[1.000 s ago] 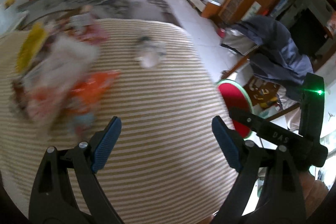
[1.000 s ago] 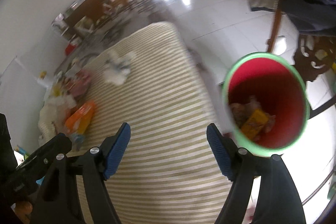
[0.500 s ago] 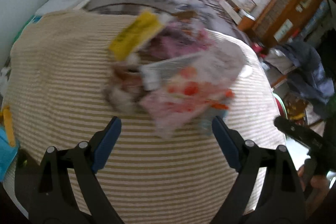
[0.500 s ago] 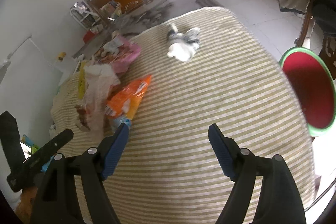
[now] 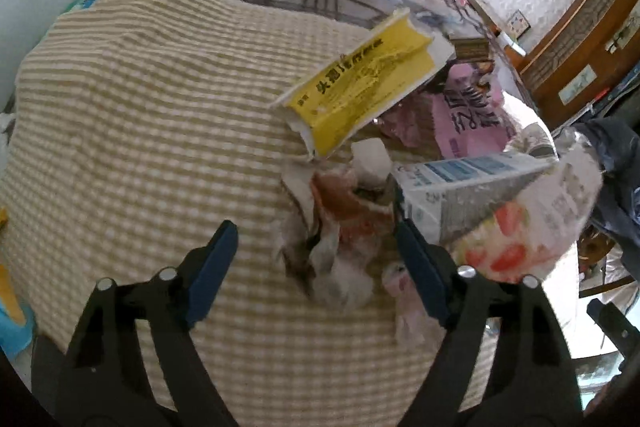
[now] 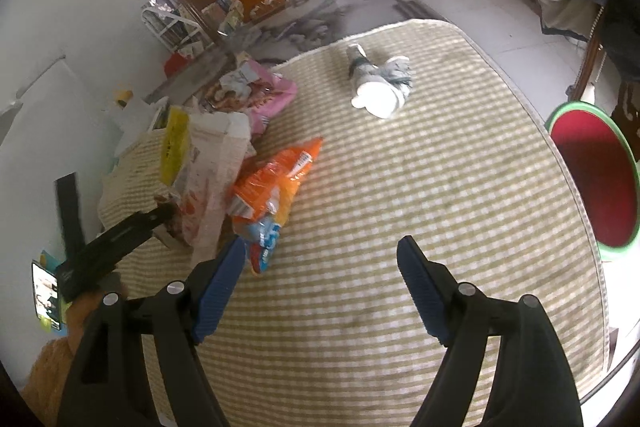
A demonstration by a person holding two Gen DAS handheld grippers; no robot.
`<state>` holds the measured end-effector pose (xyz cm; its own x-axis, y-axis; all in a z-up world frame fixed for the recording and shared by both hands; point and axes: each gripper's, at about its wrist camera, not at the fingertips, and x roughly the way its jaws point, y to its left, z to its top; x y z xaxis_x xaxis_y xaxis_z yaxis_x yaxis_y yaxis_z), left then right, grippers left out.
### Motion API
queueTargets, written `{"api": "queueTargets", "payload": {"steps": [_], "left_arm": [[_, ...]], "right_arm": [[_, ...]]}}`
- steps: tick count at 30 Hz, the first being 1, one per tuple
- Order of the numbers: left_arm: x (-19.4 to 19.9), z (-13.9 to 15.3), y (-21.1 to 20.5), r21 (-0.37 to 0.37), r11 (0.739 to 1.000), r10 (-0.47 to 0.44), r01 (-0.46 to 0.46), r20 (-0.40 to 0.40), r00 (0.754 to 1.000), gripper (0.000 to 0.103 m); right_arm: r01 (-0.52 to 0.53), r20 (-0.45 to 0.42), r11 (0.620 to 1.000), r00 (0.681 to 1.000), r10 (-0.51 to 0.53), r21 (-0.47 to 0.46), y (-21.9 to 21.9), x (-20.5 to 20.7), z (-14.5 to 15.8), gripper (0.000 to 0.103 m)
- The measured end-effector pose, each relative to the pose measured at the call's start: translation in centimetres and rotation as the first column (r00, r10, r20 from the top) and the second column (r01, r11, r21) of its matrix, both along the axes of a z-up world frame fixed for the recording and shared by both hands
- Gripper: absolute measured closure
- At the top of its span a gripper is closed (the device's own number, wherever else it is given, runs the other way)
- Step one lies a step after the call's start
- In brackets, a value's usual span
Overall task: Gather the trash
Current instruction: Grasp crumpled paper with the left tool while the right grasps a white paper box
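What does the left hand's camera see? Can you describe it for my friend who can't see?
An open claw is closing over crumpled wrappers on a striped tablecloth. Behind them lie a yellow box, a pink bag and a blue-and-white carton.

The left gripper [image 5: 312,255] was angled steeply down with its jaws closing, blue pads [image 5: 212,267] apart and not pressing on anything, though some crumpled stuff sat in the gap between them. The right gripper [image 6: 320,279] pointed down too, jaws opening up, nothing between its pads [image 6: 420,287]. From the right wrist view you could also see the left gripper's black body off at the left edge, with a bit of the person's hand [image 6: 108,287] under it.
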<state>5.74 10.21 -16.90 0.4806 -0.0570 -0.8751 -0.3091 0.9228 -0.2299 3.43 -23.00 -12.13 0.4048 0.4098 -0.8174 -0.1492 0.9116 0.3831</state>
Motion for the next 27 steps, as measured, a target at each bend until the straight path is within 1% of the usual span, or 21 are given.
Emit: {"api": "queueTargets", "payload": {"steps": [1,2,3,5,7,10,13,16,18,21,23,24,25,26,27], "left_arm": [[0.3,-0.4,0.1,-0.015,1.0,-0.012,0.012,-0.007,1.0,0.042],[0.4,-0.4,-0.3,-0.024,0.999,-0.023,0.022,-0.011,1.0,0.056],[0.6,-0.5,-0.3,-0.022,0.999,-0.034,0.034,-0.016,0.999,0.061],[0.3,-0.1,-0.6,-0.004,0.998,-0.056,0.056,0.003,0.998,0.07],[-0.4,0.6,-0.9,0.004,0.998,-0.067,0.067,0.013,0.998,0.07],[-2.1,1.4,-0.8,-0.013,0.998,-0.067,0.067,0.028,0.997,0.071],[-4.3,2.0,-0.7,-0.042,0.997,-0.058,0.059,0.021,0.998,0.07],[-5.4,2.0,-0.1,-0.062,0.997,-0.044,0.045,0.01,0.999,0.07],[-6.3,2.1,-0.1,-0.069,0.997,-0.035,0.036,0.006,0.999,0.07],[-6.9,1.9,-0.3,-0.075,0.997,-0.032,0.031,-0.007,0.999,0.07],[-7.0,1.8,-0.4,-0.085,0.996,-0.036,0.035,-0.014,0.999,0.07],[-7.0,1.7,-0.5,-0.088,0.995,-0.041,0.039,-0.017,0.999,0.07],[-7.1,1.6,-0.7,-0.088,0.995,-0.044,0.042,-0.019,0.999,0.069],[-7.2,1.6,-0.8,-0.089,0.995,-0.048,0.046,-0.021,0.999,0.069],[-7.2,1.5,-0.9,-0.09,0.995,-0.051,0.049,-0.023,0.998,0.069]], "right_arm": [[-0.006,-0.002,1.0,1.0,0.006,0.004,0.2,0.1,0.0,0.025],[-0.013,-0.004,1.0,1.0,0.013,0.008,0.6,0.3,0.0,0.025],[-0.025,-0.004,1.0,1.0,0.025,0.011,1.1,0.5,0.0,0.025],[-0.047,-0.002,0.999,0.999,0.047,0.017,2.0,0.9,0.1,0.025],[-0.063,-0.008,0.997,0.998,0.063,0.039,3.1,1.7,0.1,0.025],[-0.076,-0.021,0.995,0.997,0.078,0.069,4.9,3.2,-0.1,0.024],[-0.08,-0.049,0.992,0.995,0.085,0.097,6.8,4.6,-0.7,0.024],[-0.069,-0.08,0.991,0.994,0.078,0.116,8.7,5.9,-1.4,0.024],[-0.054,-0.06,0.994,0.996,0.06,0.094,9.9,6.5,-1.3,0.017],[-0.067,-0.064,0.995,0.995,0.072,0.08,11.6,7.2,-1.6,0.017],[-0.076,-0.049,0.996,0.996,0.078,0.037,12.5,7.4,-1.8,0.017],[-0.097,-0.032,0.995,0.995,0.096,-0.008,13.3,7.3,-1.9,0.018],[-0.116,-0.029,0.993,0.993,0.115,-0.029,13.8,7.2,-2.0,0.026],[-0.137,-0.037,0.989,0.99,0.136,-0.045,14.2,7.1,-2.3,0.039],[-0.158,-0.048,0.986,0.987,0.155,-0.058,14.5,7.0,-2.6,0.047]]}}
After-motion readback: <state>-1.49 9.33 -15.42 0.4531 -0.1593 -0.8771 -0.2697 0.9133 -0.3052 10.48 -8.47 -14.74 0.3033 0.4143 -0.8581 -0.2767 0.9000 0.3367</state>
